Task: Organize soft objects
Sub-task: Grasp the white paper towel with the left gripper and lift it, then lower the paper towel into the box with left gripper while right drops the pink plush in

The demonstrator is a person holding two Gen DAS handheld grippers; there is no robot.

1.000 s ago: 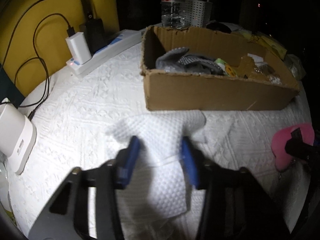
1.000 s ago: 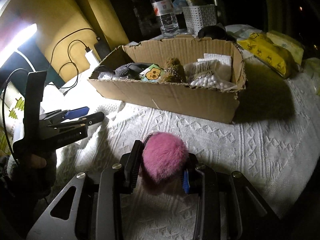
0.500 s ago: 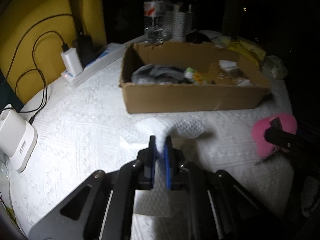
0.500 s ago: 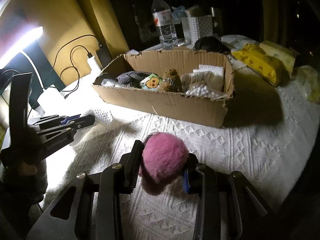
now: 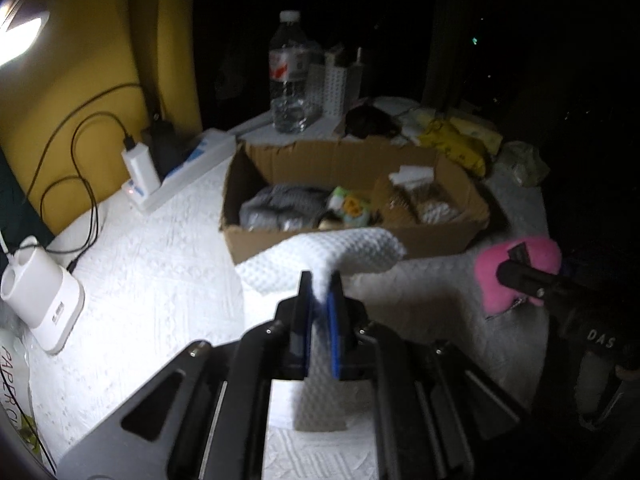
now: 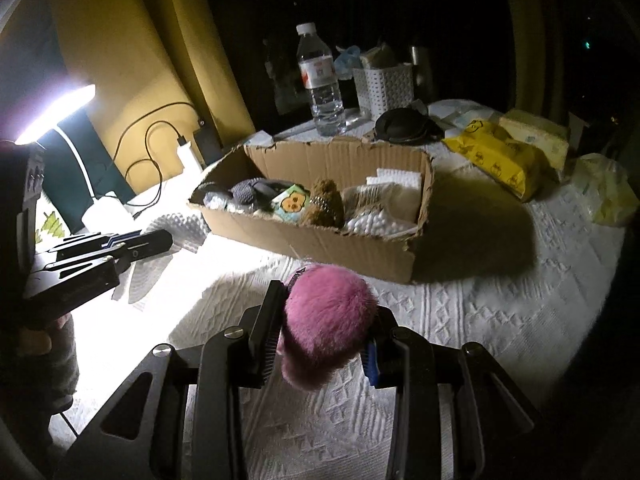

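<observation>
Left wrist view, nearest first: the left gripper has its jaws pinched tight on a white cloth, which drapes over the fingertips and hangs below. Right wrist view: the right gripper is clamped partway on a pink pompom, clear of the bedspread. Beyond both sits the cardboard box, already holding soft things. To do this well, I would carry each piece high enough to clear the near wall, release over a free spot, and keep the cloth's loose end from snagging the rim. Behind stand a water bottle, a white basket, a power strip against the yellow wall, and a bright lamp in a dark room.
</observation>
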